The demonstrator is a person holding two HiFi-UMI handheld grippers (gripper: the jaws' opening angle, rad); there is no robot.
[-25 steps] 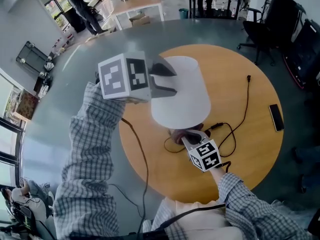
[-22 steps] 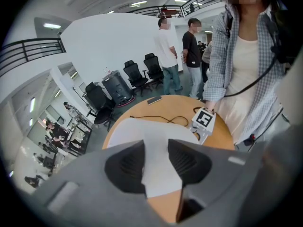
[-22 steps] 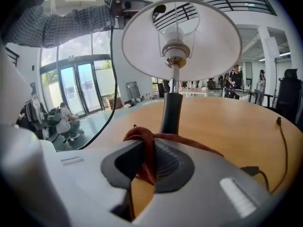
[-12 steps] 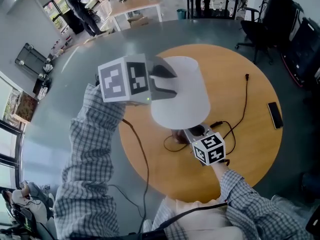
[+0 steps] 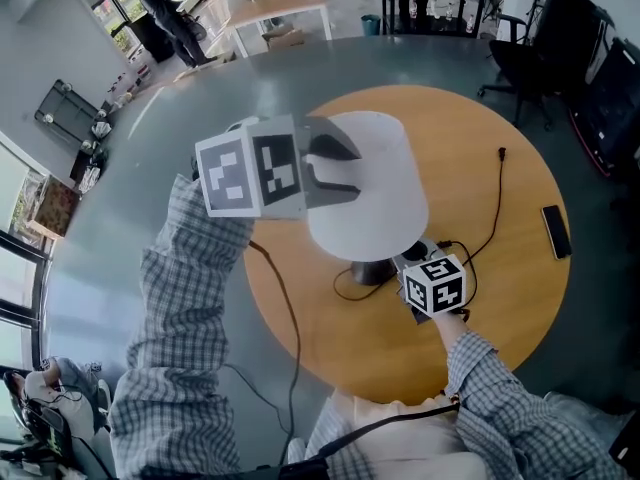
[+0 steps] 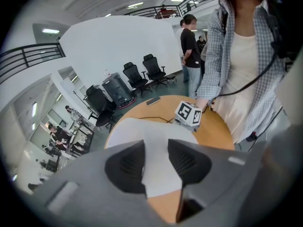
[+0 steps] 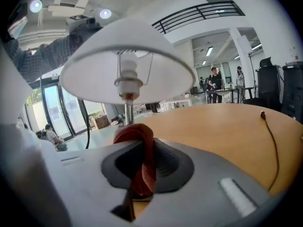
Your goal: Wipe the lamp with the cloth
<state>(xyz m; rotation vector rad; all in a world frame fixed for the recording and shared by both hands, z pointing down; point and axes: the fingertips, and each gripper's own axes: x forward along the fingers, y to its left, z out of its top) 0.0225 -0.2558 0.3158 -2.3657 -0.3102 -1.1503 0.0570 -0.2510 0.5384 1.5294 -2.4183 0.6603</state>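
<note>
A white lamp shade [image 5: 378,203] stands over the dark lamp base [image 5: 368,272] on the round wooden table [image 5: 500,308]. My left gripper [image 5: 340,168] is shut on the shade's near rim; in the left gripper view the white shade [image 6: 142,129] runs between its dark pads [image 6: 125,167]. My right gripper [image 7: 142,164] is shut on a folded red cloth [image 7: 142,145], low beside the lamp's metal pole [image 7: 127,115] and under the shade [image 7: 128,65]. In the head view only its marker cube [image 5: 435,285] shows, right of the base; its jaws and the cloth are hidden.
A black cable [image 5: 490,223] snakes from the lamp base across the table to the right. A dark phone [image 5: 555,231] lies near the table's right edge. Black chairs [image 5: 525,63] stand beyond the table. A person [image 5: 165,13] stands far off.
My right gripper has moved right, from in front of the lamp base to its right side, and risen a little with the cloth. The left gripper has stayed on the shade.
</note>
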